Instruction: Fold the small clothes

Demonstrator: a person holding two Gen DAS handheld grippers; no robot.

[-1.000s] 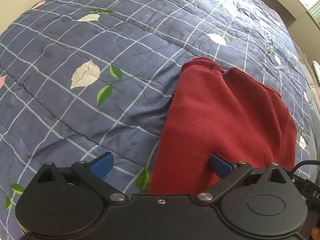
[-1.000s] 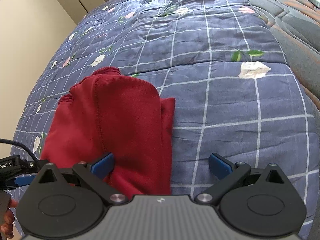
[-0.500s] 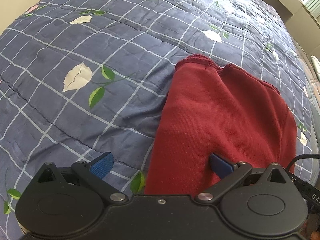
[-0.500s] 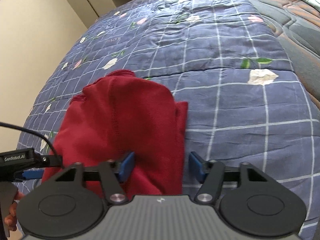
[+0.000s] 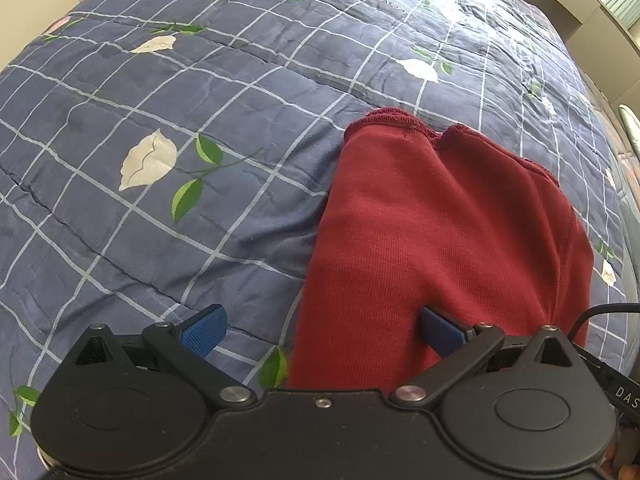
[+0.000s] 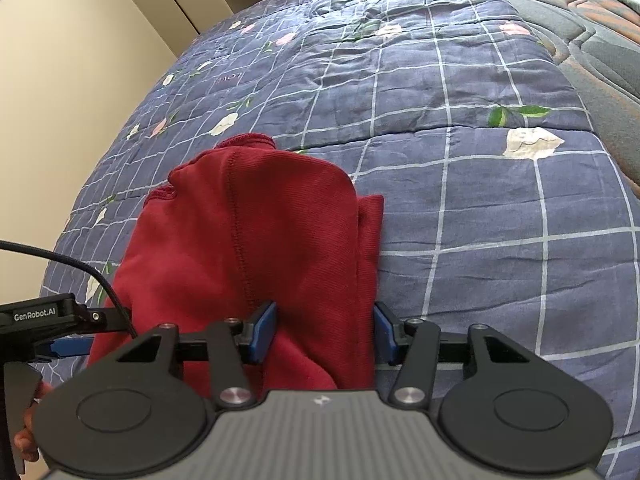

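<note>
A small dark red knit garment lies folded lengthwise on the blue quilt; it also shows in the right wrist view. My left gripper is wide open at the garment's near left edge, one fingertip on the quilt, the other on the cloth. My right gripper is half closed around the garment's near right edge, with a fold of red cloth between the jaws; the pads are still apart. The left gripper's body shows at the left of the right wrist view.
The blue checked quilt with flower prints covers the bed. A bare patterned mattress shows at the far right. A beige wall stands to the left of the bed.
My right gripper's jaws have narrowed from wide open to about half around the garment's right edge. My left gripper stayed open and shifted slightly forward.
</note>
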